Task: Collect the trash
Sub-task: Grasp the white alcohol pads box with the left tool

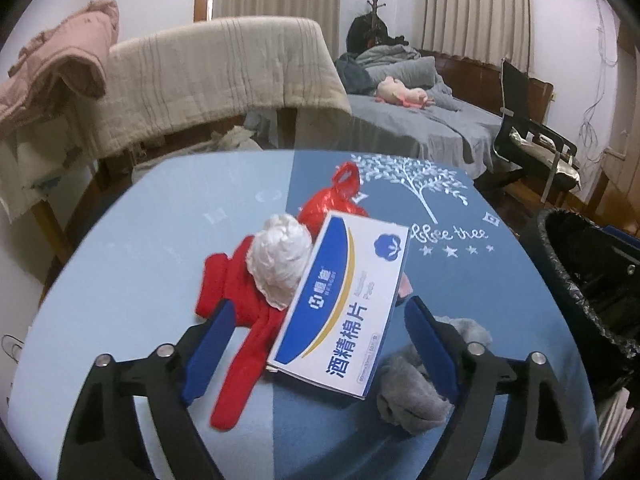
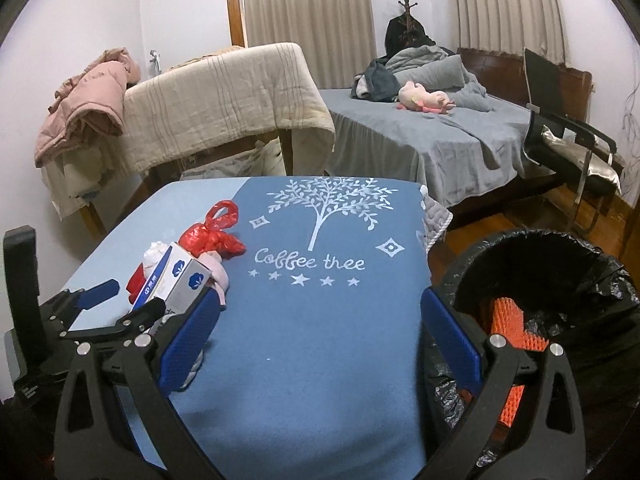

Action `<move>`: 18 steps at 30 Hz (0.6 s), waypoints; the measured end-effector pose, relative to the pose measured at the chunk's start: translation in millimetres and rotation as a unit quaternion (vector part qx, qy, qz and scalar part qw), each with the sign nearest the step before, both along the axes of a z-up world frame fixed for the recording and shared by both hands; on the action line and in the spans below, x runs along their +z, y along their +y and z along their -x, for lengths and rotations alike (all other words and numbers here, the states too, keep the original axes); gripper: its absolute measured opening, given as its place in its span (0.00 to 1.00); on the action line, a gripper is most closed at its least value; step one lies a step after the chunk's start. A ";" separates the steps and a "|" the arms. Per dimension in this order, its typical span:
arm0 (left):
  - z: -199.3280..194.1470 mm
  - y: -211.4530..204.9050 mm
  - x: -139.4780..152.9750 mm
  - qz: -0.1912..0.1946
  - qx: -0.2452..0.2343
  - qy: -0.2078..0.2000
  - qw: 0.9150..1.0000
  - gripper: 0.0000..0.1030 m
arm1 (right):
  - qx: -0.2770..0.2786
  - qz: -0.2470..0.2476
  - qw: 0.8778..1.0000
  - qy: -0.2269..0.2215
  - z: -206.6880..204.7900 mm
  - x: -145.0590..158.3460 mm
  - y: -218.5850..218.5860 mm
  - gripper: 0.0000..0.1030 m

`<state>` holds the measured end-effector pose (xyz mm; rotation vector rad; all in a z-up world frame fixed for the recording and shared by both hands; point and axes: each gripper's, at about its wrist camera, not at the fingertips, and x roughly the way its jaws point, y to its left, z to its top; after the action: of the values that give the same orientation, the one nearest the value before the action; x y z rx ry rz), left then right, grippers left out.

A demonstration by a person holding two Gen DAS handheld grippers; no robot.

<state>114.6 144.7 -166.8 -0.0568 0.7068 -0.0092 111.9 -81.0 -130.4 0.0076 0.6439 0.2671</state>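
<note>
The left tongs (image 1: 316, 344) hang spread wide over a small heap on the blue worktop (image 1: 120, 280), with the white-and-blue box of alcohol pads (image 1: 344, 304) lying between the two blue pads but, as far as the left wrist view shows, touched by neither. The box rests tilted on top of a crumpled white tissue (image 1: 280, 264) and a red sock (image 1: 236, 320), with a knotted red plastic bag (image 1: 336, 200) just behind and a grey sock (image 1: 412, 392) under the right-hand pad. The step in hand looks like a pick of the box, and to do it well the person should settle the pads squarely on the box's two long edges, low enough to catch the cardboard, yet clear of the grey sock so no cloth comes up with it. Because the box sits propped and slanted, a slow squeeze would suit, lest it skid off the tissue. The right tongs (image 2: 320, 344) are likewise spread and hold nothing, over bare worktop beside the black-lined bin (image 2: 560, 264), which already holds some orange foam netting (image 2: 508, 320); the carry to the bin runs to the right, past them.
</note>
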 end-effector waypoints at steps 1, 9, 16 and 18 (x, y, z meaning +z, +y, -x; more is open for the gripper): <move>-1.4 -0.2 -2.4 0.004 -0.003 0.005 1.000 0.76 | 0.000 0.000 1.000 0.000 -0.4 -0.5 -0.5 0.95; 0.1 -9.9 -6.1 0.036 -0.023 0.019 0.999 0.60 | 0.000 0.003 1.000 0.002 -2.8 -2.0 0.3 0.95; -17.4 -12.5 -14.6 0.047 -0.032 0.048 0.997 0.66 | 0.000 0.004 1.000 0.003 -3.8 -4.0 -1.4 0.95; -20.8 -13.0 -17.1 0.055 -0.036 0.055 0.996 0.66 | -0.001 0.005 1.000 0.005 -5.6 -5.6 -2.9 0.95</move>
<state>135.5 131.7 -184.0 -0.1380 0.8184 -0.1157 117.6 -83.9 -136.0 0.0004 0.6551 0.2628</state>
